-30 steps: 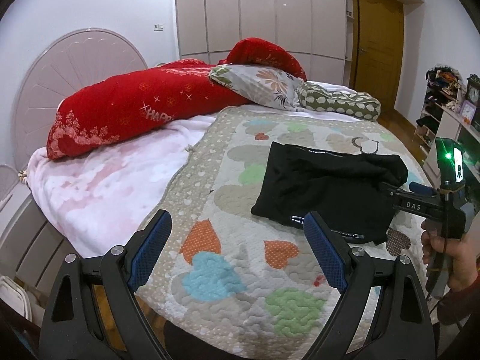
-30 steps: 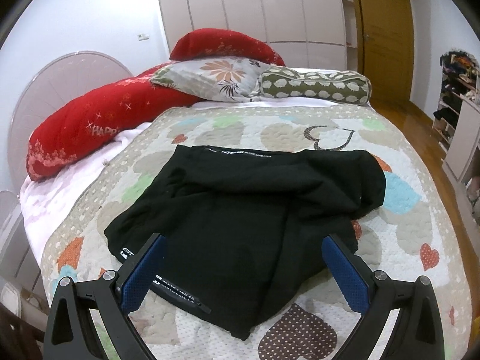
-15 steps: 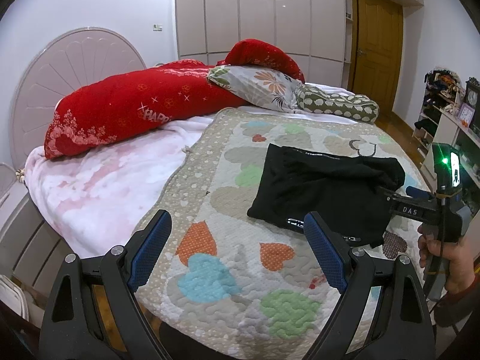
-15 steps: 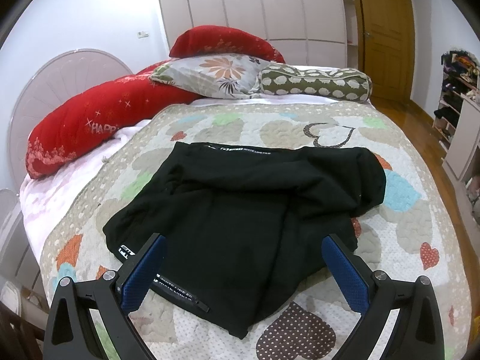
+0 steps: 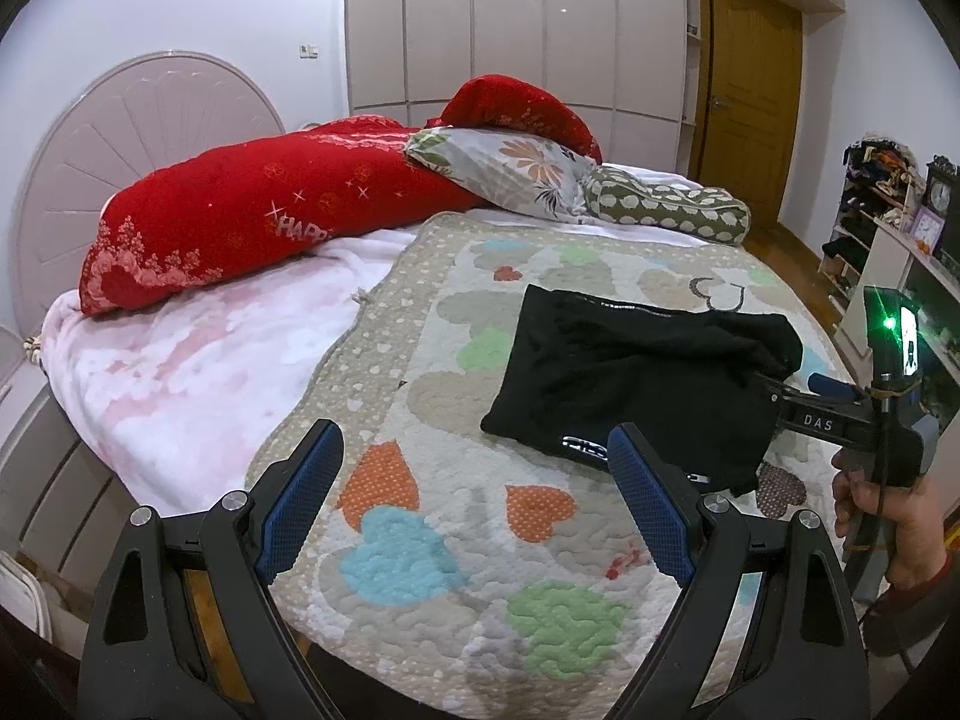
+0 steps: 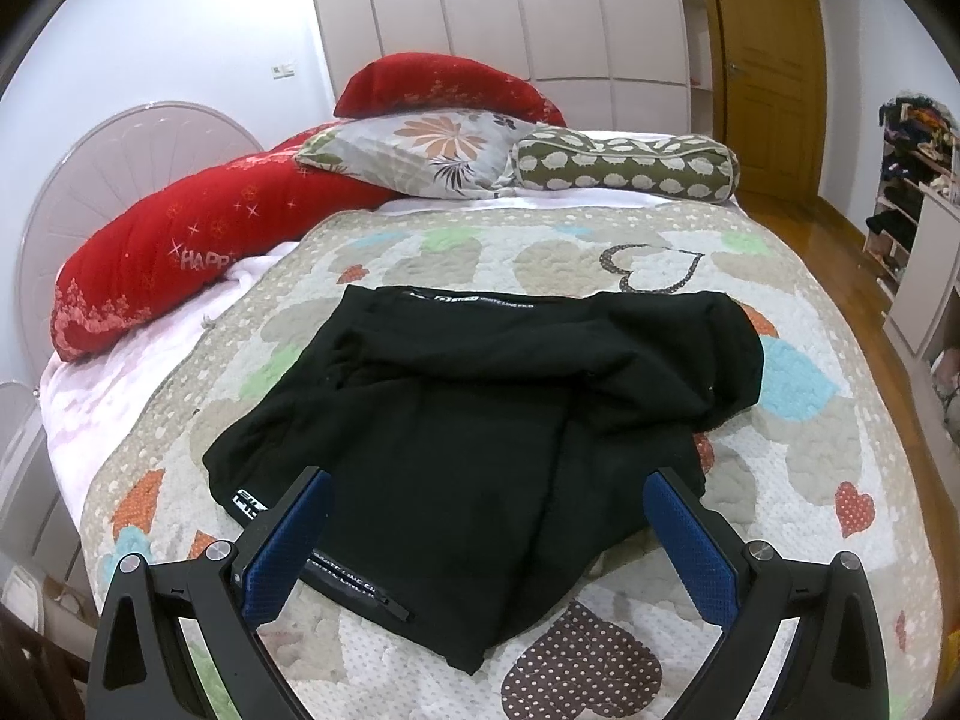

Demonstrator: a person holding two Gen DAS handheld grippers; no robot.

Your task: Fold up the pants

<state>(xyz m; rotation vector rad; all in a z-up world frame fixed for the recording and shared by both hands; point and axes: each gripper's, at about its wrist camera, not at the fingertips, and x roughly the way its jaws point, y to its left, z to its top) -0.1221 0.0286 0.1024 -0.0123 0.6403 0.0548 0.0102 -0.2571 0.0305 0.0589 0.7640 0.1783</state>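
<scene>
Black pants (image 6: pixel 480 420) lie folded on quilt (image 6: pixel 810 450) — both tools spread (empty).

The pants (image 6: pixel 480 420) are soft black cloth, matt and a bit wrinkled. The quilt (image 6: pixel 780 276) is bumpy stitched cloth with dotted hearts — the pink blanket (image 5: pixel 198 372) looks fluffy. The wardrobe doors (image 5: pixel 510 18) are smooth and shiny. The door (image 6: pixel 762 60) is wood. The gripper pads (image 6: pixel 288 552) are blue, rough and dimpled — their arms are black plastic.
</scene>
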